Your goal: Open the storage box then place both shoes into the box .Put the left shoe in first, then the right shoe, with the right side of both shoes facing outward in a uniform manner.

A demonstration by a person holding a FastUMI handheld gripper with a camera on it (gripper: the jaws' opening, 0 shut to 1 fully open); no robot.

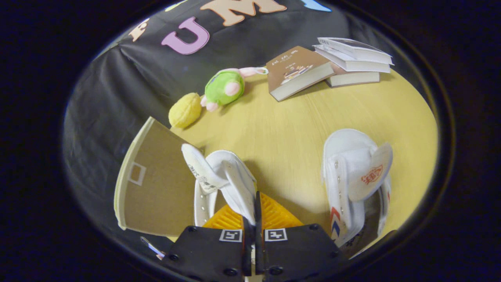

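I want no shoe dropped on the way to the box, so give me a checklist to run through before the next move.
1. Gripper shut on the held shoe, pinching its side wall: ok.
2. Box lid open, left of the fingers: ok.
3. Box interior free: cannot tell.
4. Held shoe is the left one: cannot tell.
5. Other shoe on the table, apart from the fingers: ok.

A smooth, matt wood-grain table (297, 129) carries two white leather-look shoes, one (225, 180) pinched in the closed gripper (252, 219), the other (354, 176) at three o'clock. Matt brown cardboard box lid (152, 184) at nine; fuzzy plush toy (224, 87) and paper-paged books (325, 64) toward twelve.
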